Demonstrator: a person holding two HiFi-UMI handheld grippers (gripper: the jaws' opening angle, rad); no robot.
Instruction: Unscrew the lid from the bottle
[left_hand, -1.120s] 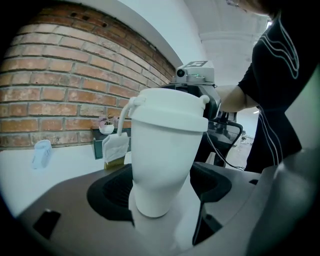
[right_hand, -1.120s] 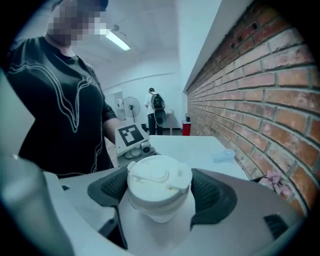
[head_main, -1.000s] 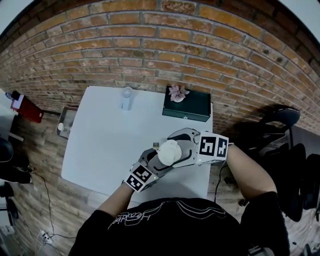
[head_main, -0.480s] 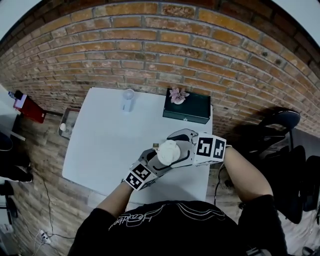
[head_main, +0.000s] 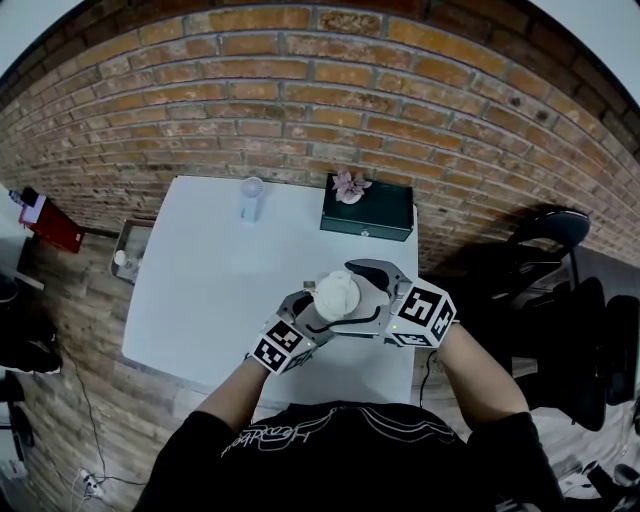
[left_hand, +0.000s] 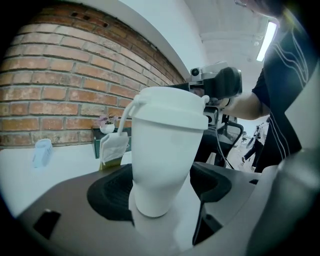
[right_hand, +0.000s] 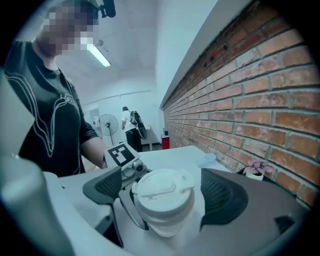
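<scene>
A white bottle (left_hand: 162, 160) with a white screw lid (right_hand: 162, 190) stands upright near the front of the white table (head_main: 210, 290). My left gripper (left_hand: 160, 192) is shut on the bottle's lower body, a dark pad against each side. My right gripper (right_hand: 162, 192) reaches in from the right at lid height; its jaws are opening, with the lid between them and a gap on both sides. From the head, the lid (head_main: 336, 293) sits between the left gripper (head_main: 322, 314) and the right gripper (head_main: 343, 298). A small tag (left_hand: 114, 147) hangs on a loop from the lid.
A dark green box (head_main: 367, 208) with a pink flower pot (head_main: 350, 185) sits at the table's far right edge. A small clear bottle (head_main: 250, 197) stands at the far edge. A tray (head_main: 128, 255) lies left of the table, a black chair (head_main: 555, 250) to the right, and a brick wall behind.
The right gripper's jaws have spread away from the lid and its marker cube has dropped slightly toward me. The left gripper keeps its hold on the bottle.
</scene>
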